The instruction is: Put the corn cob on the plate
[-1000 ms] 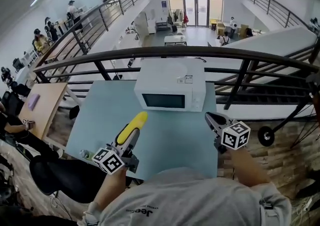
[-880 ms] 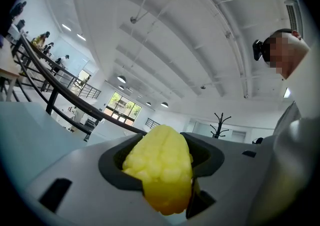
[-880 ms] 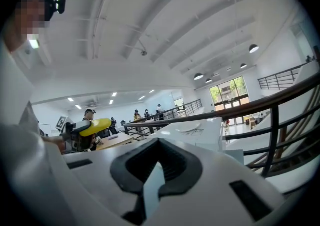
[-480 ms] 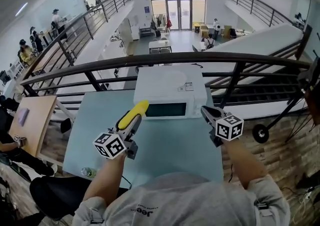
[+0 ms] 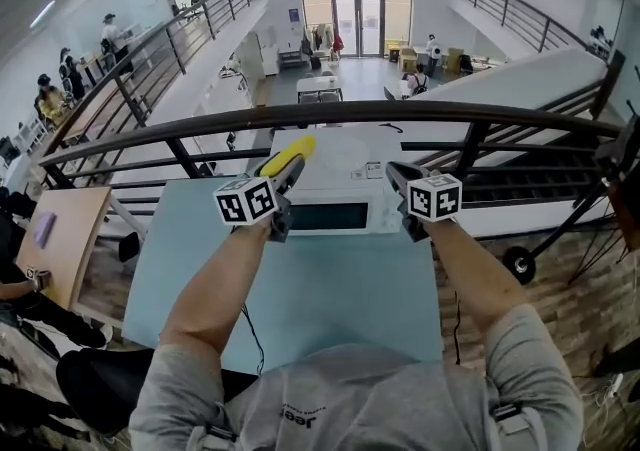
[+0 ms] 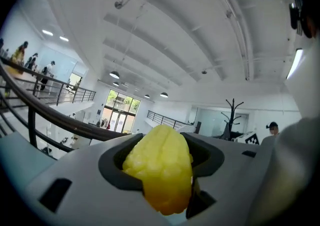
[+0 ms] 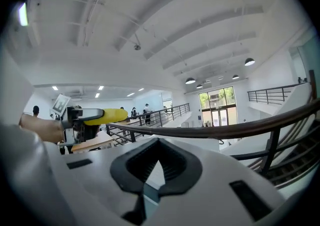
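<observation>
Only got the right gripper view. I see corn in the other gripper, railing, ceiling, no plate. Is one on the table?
Observer: None shows in the head view. On the table I see only a microwave, at its far edge; the arms cover part of the top.
Operator: Door open?
Observer: Looks shut, with the dark window facing the person.
Operator: Where are the grippers relative to it?
Observer: In the head view both overlap it, side by side. The left gripper, with the corn cob in its jaws, is over the left part, and the right gripper is at the right end.
</observation>
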